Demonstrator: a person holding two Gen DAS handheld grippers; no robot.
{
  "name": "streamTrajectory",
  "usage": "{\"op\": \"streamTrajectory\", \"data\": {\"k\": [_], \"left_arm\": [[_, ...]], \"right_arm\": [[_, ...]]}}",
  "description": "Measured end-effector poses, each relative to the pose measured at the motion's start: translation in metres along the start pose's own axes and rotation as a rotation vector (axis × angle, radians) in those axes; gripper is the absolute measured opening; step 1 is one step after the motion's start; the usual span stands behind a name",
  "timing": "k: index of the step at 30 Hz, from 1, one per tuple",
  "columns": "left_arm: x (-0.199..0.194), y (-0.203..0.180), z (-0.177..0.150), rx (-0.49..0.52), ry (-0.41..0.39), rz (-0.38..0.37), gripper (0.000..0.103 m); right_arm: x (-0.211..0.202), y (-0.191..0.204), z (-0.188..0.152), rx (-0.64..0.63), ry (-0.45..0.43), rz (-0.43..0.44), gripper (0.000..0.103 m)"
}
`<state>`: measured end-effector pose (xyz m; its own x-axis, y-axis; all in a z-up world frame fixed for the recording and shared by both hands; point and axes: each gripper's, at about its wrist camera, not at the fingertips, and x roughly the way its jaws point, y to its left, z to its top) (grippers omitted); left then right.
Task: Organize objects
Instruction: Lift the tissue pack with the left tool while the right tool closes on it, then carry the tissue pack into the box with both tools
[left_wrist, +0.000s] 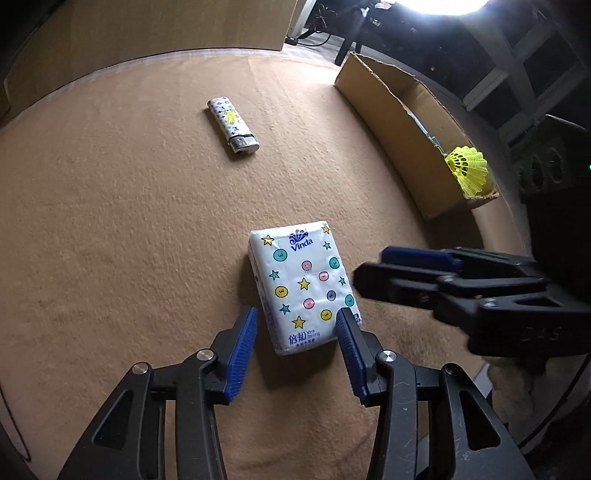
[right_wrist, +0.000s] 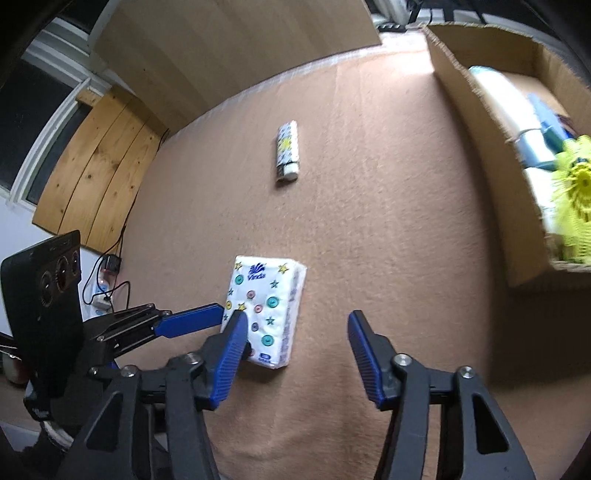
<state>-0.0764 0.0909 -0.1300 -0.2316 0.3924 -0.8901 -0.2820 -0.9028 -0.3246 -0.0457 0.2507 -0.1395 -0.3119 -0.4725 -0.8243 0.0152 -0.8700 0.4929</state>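
A white tissue pack lies flat on the tan cloth-covered table, printed with coloured stars and buttons; it reads "Vinda" in blue near its far end and carries blue Chinese characters with "Xtra Strong" at its near end. The left gripper hangs over the pack's near end with its blue pads spread to either side, released and pressing on nothing. The right gripper hovers just to the right of the pack, its jaws also apart and empty, one pad overlapping the pack's near corner in its own camera. Beyond the pack, well apart, lies a patterned lighter; its print is too small to read. To the right of the pack, at the table's edge, stands a cardboard box with a yellow plastic shuttlecock at its near end. The box's other contents, a pale tube-like thing and something blue, are blurred and cut off.
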Motion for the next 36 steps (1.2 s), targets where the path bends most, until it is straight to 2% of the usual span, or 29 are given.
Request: {"op": "streamTrajectory", "data": {"k": [5, 9, 13, 21, 30, 36], "left_arm": [[0.0, 0.002, 0.002, -0.009, -0.002, -0.01, 0.046], [0.006, 0.002, 0.01, -0.003, 0.002, -0.033, 0.037], [0.005, -0.002, 0.008, 0.018, 0.001, -0.031, 0.036], [0.005, -0.011, 0.008, 0.03, -0.007, -0.024, 0.035], [-0.004, -0.043, 0.025, 0.078, -0.055, -0.042, 0.034], [-0.019, -0.074, 0.057, 0.149, -0.113, -0.049, 0.034]], "right_arm": [[0.013, 0.006, 0.0, -0.01, 0.027, 0.023, 0.04], [0.018, 0.007, 0.003, -0.015, 0.044, 0.043, 0.033], [0.023, 0.005, 0.004, -0.007, 0.061, 0.068, 0.026], [0.024, -0.001, 0.005, 0.0, 0.064, 0.068, 0.024], [-0.012, -0.012, 0.01, 0.01, -0.013, 0.061, 0.024], [-0.053, -0.024, 0.03, 0.007, -0.105, 0.035, 0.024]]}}
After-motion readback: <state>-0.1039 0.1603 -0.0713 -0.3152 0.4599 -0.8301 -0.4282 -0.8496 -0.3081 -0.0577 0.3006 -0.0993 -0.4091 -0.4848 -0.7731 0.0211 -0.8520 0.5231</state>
